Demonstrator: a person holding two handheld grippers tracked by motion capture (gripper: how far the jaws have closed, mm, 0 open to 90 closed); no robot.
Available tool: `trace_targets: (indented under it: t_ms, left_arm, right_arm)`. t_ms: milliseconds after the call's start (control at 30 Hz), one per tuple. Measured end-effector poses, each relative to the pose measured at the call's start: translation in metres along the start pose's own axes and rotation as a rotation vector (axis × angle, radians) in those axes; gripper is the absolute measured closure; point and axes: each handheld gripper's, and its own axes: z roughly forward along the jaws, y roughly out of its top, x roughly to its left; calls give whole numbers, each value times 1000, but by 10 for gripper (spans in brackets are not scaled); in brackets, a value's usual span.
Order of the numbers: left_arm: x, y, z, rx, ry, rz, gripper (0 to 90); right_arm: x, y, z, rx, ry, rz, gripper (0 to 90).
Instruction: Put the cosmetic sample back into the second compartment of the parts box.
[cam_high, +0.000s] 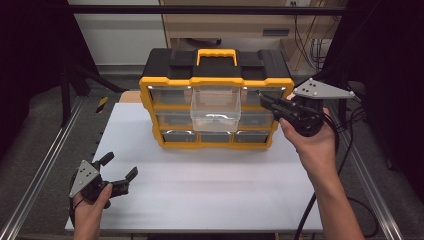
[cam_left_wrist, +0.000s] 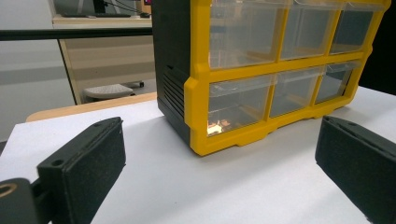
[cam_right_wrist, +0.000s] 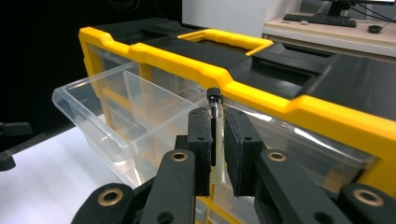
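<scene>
We hold what looks like a small vial (cam_right_wrist: 215, 122) clamped in our right gripper (cam_right_wrist: 217, 140) at frame centre beside the pulled-out drawer (cam_high: 216, 107), not yet dropped in, while our left gripper (cam_high: 121, 170) rests agape, lower left.

Lower part of the vial (cam_right_wrist: 215, 116) hidden between hand-held gripper pads (cam_right_wrist: 201, 140)

We see a white table (cam_high: 210, 200) with metal rails (cam_high: 40, 170) on both sides, a wooden desk (cam_high: 240, 25) behind (cables (cam_high: 310, 47) hang there), and dark curtains (cam_high: 30, 60).
</scene>
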Motion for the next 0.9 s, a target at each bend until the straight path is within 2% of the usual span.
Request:
trace_targets:
  t_ms: [267, 900]
  left_arm:
    - [0, 0, 0, 0, 0, -1, 17]
    - [0, 0, 0, 0, -2, -4, 17]
  right_arm:
    - [7, 11, 8, -19, 41, -8, 811]
    - [21, 30, 25, -30, 84, -26, 811]
